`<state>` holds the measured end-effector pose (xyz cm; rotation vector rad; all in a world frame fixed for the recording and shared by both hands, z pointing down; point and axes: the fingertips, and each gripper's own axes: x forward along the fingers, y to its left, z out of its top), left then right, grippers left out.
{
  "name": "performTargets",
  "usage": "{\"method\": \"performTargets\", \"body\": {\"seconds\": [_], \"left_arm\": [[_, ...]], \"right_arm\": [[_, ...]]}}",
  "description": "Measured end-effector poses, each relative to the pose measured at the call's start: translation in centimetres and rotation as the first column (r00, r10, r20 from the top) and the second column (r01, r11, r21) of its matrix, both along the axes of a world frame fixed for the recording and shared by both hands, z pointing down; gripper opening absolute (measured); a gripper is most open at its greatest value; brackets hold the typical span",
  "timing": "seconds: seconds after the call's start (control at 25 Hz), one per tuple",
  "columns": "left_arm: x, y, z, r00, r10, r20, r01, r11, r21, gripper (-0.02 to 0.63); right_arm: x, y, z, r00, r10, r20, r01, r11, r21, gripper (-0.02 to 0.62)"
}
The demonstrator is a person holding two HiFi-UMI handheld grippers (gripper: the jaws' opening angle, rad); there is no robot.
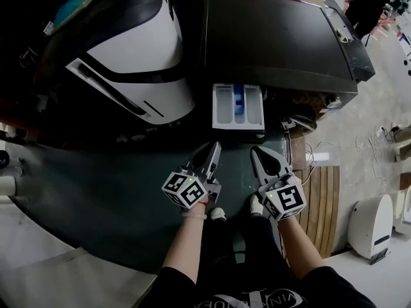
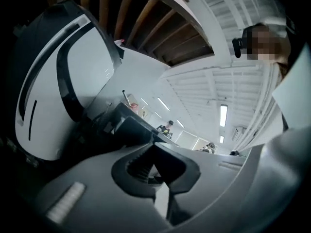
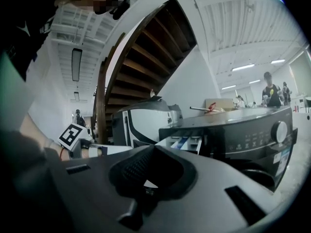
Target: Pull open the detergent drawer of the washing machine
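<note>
Drawer [image 1: 238, 106] out; white appliance [image 1: 142, 51] beside washing machine [image 1: 276, 38]; left gripper [image 1: 216, 146], right gripper [image 1: 255, 151] clenched empty

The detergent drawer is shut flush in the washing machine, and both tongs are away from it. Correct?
Not quite: the head view shows the detergent drawer pulled out of the washing machine. The left tongs and right tongs are indeed away from it.

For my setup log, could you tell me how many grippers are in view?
2. The left gripper and the right gripper sit side by side, in front of the open drawer.
</note>
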<state>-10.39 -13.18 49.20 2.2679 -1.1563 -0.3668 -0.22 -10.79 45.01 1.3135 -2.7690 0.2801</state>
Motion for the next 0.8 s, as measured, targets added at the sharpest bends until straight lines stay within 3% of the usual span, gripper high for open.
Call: {"method": "performTargets", "body": {"seconds": [0.24, 0.36, 0.8], "left_arm": [[-0.9, 0.5, -3.4, 0.986, 0.002, 0.168, -0.013, 0.998, 0.064, 0.009], [-1.5, 0.8, -4.9, 0.973, -0.014, 0.232, -0.006, 0.996, 0.085, 0.009], [-3.9, 1.2, -9.4, 0.943, -0.076, 0.323, 0.032, 0.990, 0.140, 0.009]], "right_arm": [[-0.6, 0.3, -2.8, 0.997, -0.049, -0.065, 0.052, 0.997, 0.055, 0.014], [-0.7, 0.2, -4.4, 0.998, -0.045, -0.045, 0.048, 0.997, 0.062, 0.014], [-0.4, -0.4, -8.1, 0.998, -0.023, -0.050, 0.028, 0.996, 0.086, 0.014]]}}
